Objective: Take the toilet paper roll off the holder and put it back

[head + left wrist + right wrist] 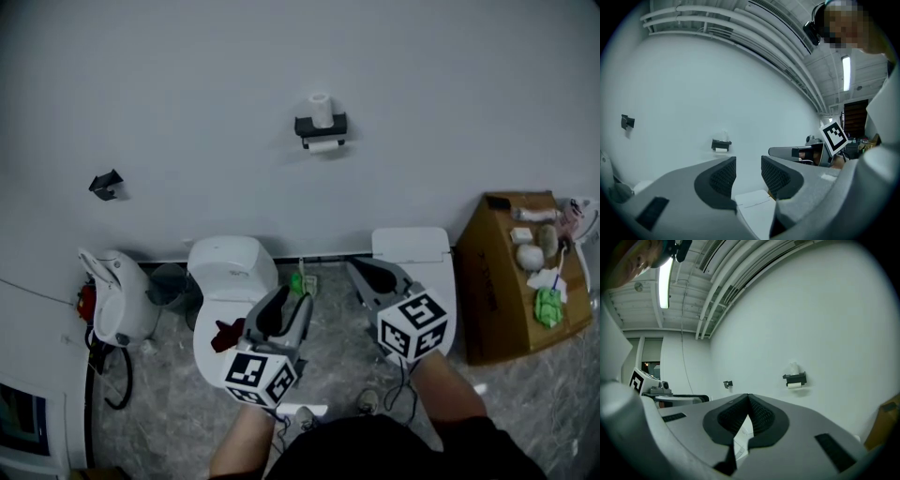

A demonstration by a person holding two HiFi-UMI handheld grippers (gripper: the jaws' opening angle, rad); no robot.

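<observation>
A black toilet paper holder (321, 127) is fixed high on the white wall. A white roll (320, 107) stands upright on top of it, and white paper (324, 146) shows under it. Both grippers are far below it and apart from it. My left gripper (289, 305) is open with nothing between its jaws; over them I see the holder (721, 145) in the distance. My right gripper (361, 274) is shut and empty, its pads pressed together (748, 401). From there the holder (794, 378) shows up on the right.
A white toilet (234, 281) stands under my left gripper, and a second white fixture (412, 246) under my right. A cardboard box (497, 281) with small items is at the right. A white appliance (117, 298) stands at the left. A black hook (106, 184) sits on the wall.
</observation>
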